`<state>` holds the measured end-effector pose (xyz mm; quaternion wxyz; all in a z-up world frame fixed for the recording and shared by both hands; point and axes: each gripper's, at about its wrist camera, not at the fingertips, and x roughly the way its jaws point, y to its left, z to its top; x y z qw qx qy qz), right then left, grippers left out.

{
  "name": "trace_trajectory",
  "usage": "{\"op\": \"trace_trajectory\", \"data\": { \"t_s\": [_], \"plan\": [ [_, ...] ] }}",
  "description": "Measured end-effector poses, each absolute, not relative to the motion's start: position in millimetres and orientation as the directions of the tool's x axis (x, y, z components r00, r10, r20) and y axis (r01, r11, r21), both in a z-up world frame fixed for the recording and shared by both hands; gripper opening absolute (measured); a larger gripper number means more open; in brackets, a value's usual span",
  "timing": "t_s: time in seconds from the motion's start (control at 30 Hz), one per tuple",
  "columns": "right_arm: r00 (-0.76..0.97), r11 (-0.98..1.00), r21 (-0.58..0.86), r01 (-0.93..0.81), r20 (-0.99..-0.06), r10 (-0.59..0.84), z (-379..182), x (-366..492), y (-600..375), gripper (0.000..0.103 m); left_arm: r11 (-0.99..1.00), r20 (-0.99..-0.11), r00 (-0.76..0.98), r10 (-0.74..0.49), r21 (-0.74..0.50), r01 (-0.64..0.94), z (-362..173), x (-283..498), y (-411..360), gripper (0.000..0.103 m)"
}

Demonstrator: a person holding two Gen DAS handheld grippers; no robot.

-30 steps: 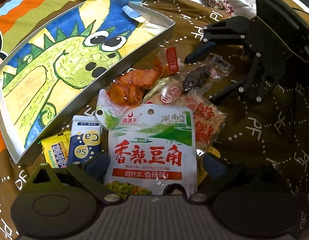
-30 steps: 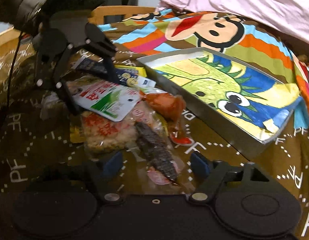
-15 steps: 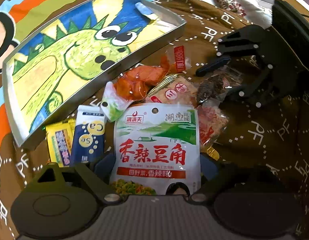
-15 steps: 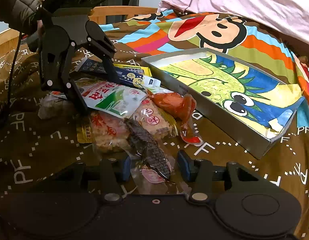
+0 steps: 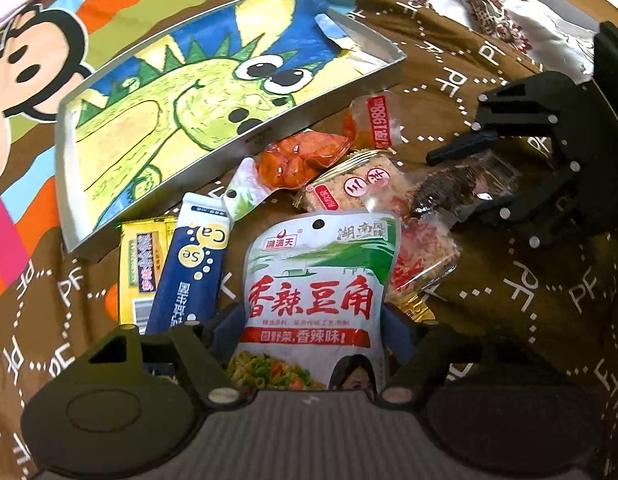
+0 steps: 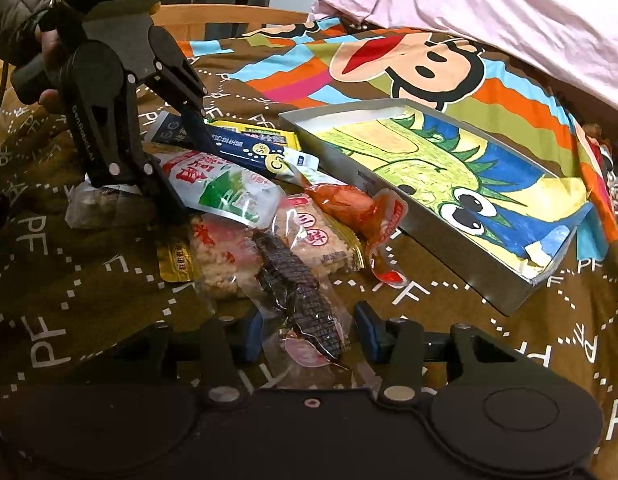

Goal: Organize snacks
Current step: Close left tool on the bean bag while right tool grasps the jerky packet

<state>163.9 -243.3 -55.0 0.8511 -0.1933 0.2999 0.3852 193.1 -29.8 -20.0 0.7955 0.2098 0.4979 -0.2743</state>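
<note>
Closing since before, the left hand-held gripper (image 5: 313,320) flanks the green pouch (image 5: 317,280), not visibly clamping it.

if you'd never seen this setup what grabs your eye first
The tray lined with a bright green dinosaur drawing, lying on the cartoon monkey blanket, draws the eye first. Next to it sits a heap of snack packets, with the white and green pouch between the closing jaws of the left hand-held gripper. The right hand-held gripper brackets a dark snack.
</note>
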Motion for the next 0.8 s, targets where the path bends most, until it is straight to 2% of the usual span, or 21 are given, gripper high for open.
{"op": "trace_trajectory", "data": {
  "t_s": [0.43,0.67,0.8],
  "plan": [
    [0.596,0.646,-0.189,-0.739,-0.630,0.497,-46,151,-241,0.048,0.838,-0.894,0.419,-0.157,0.103,0.535,-15,178,-33,0.068],
    [0.650,0.714,-0.174,-0.678,-0.596,0.472,-42,156,-243,0.048,0.897,-0.868,0.472,-0.156,0.076,0.435,-10,170,-25,0.063],
    [0.664,0.729,-0.173,-0.662,-0.585,0.465,-41,155,-240,0.048,0.917,-0.847,0.524,-0.092,0.133,0.375,-12,159,-23,0.062]
  ]
}}
